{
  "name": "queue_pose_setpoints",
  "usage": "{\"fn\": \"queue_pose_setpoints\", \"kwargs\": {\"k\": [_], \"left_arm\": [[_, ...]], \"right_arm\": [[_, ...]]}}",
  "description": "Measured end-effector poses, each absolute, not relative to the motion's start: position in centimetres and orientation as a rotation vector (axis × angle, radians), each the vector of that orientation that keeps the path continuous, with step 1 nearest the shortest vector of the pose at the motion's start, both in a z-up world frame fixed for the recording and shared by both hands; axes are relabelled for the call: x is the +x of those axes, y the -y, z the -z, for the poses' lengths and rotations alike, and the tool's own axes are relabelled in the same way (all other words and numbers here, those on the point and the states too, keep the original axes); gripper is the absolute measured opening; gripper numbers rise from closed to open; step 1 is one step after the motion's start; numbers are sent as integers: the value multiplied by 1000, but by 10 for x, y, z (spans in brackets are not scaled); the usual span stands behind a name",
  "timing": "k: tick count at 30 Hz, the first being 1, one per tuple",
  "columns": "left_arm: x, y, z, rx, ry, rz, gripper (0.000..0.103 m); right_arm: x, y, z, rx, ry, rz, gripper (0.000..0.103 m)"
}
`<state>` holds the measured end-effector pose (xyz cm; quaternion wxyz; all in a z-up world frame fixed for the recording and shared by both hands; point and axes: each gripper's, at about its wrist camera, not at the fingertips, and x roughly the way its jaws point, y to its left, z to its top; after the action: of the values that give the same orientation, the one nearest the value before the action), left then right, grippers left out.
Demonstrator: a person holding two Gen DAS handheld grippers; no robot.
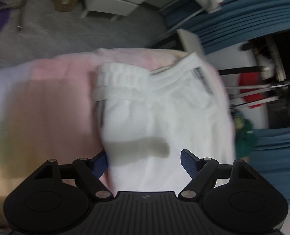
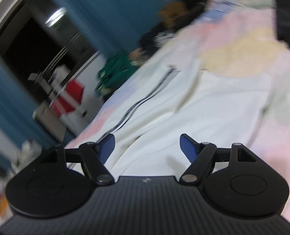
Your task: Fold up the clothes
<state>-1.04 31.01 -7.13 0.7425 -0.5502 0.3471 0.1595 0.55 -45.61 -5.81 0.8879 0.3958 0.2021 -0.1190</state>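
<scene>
In the left wrist view, the white pants [image 1: 160, 117] are seen lying on the pink bedsheet [image 1: 52, 101], whose far edge drops to grey floor [image 1: 66, 33] beyond the ribbed waistband, while the left claw [image 1: 144, 161] is held apart and empty just over the near fabric; everything is blurred. In the right wrist view, the right claw [image 2: 146, 146] is likewise held apart over the white pants [image 2: 193, 105], a dark side stripe is made out beside the bed edge, and the heaped clothes [image 2: 117, 72] past the pants cannot be told apart.

Left hand-held gripper [image 1: 144, 161]: jaws spread wide, blue pads facing each other w/ nothing pinched btwn them, pointing fwd and a bit down. Right hand-held gripper [image 2: 146, 146]: same deal, jaws wide apart, nothing gripped, whole thing rolled to one side. Both views blurry.
</scene>
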Motion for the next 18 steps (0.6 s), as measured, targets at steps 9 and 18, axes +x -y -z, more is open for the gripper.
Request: {"fn": "queue_pose_setpoints", "kwargs": {"k": [9,18], "left_arm": [[-13,-302,66,-1235,-604,-209,83],[11,-289,90,-1179,-763,-277,85]], "right_arm": [[-9,530,116,1030,-406,551,76],[50,548,168,894,-506,561,30]]}}
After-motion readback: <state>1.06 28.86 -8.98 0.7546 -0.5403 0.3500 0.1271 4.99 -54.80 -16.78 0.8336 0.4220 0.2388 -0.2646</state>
